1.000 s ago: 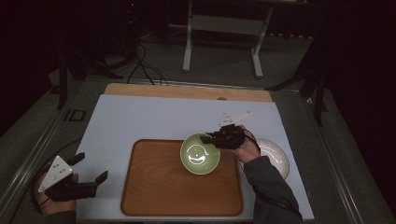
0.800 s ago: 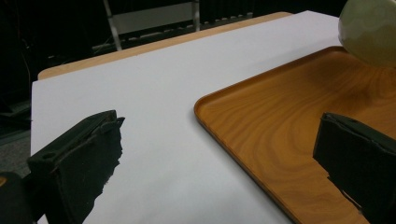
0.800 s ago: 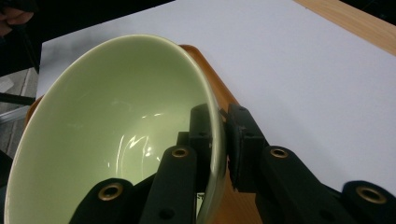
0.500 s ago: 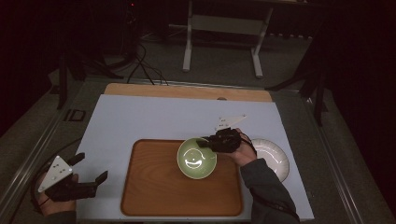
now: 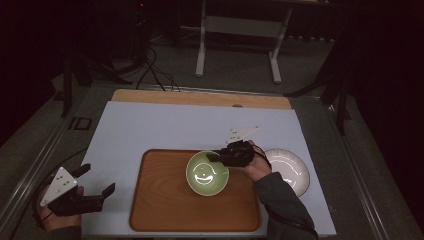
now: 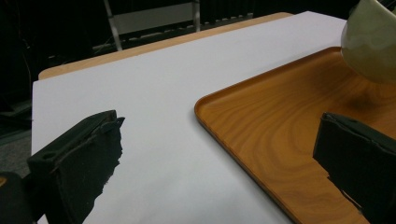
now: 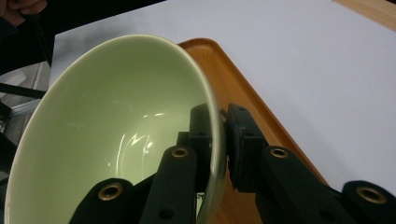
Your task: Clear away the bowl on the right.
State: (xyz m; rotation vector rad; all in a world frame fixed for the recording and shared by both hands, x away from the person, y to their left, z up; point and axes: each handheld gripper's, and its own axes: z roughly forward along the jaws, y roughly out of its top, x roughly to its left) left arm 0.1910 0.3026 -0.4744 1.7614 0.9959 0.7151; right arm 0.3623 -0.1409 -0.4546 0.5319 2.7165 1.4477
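A: High view, what lies ahead of each set of jaws?
B: The right gripper (image 5: 216, 156) has its jaws pinched on the near-side rim of a green bowl (image 5: 207, 173), which sits over the wooden tray (image 5: 165, 200). Behind that hand lies a white plate (image 5: 291, 170). The left gripper (image 5: 97, 180) hangs at the table's corner, jaws spread wide, holding nothing. The table (image 5: 165, 125) is covered by a pale sheet; beyond it are a dark floor, cables (image 5: 150, 70) and a white stand (image 5: 237, 30).

A: Left gripper view?
B: Between the wide-open jaws spread the pale sheet and the tray's (image 6: 280, 121) rounded corner; past the right jaw, the bowl (image 6: 371, 42) is off the tray.

A: Right gripper view?
B: One jaw is inside the bowl (image 7: 107, 121), one outside, with the rim clamped between them. Beyond the outer jaw run the tray's edge (image 7: 243, 93) and the pale sheet.
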